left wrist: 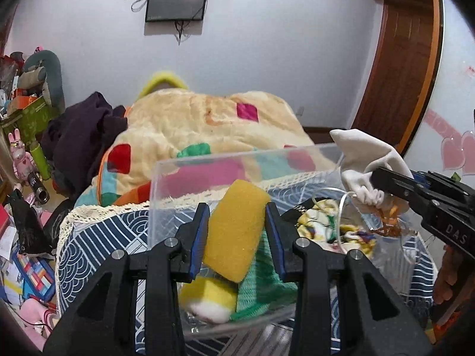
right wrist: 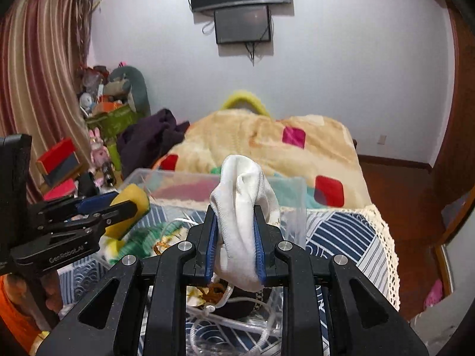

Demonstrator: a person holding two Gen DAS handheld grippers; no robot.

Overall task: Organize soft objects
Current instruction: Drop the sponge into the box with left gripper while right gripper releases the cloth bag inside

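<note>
My left gripper (left wrist: 236,222) is shut on a yellow sponge (left wrist: 234,231) and holds it over a clear plastic box (left wrist: 166,178). In the box lie a yellow-and-white sponge (left wrist: 207,299) and a green mesh cloth (left wrist: 264,284). My right gripper (right wrist: 234,231) is shut on a white sock (right wrist: 242,207), held above a clear bowl (left wrist: 344,207) of soft items. In the right wrist view the left gripper (right wrist: 118,207) with the sponge (right wrist: 130,207) shows at the left. In the left wrist view the right gripper (left wrist: 374,181) with the sock (left wrist: 362,160) shows at the right.
The box and bowl stand on a table with a blue-and-white patterned cloth (right wrist: 341,237). Behind it is a bed with a cream patterned blanket (right wrist: 267,142) and a dark garment (right wrist: 148,142). Cluttered toys and boxes (left wrist: 26,112) fill the left side.
</note>
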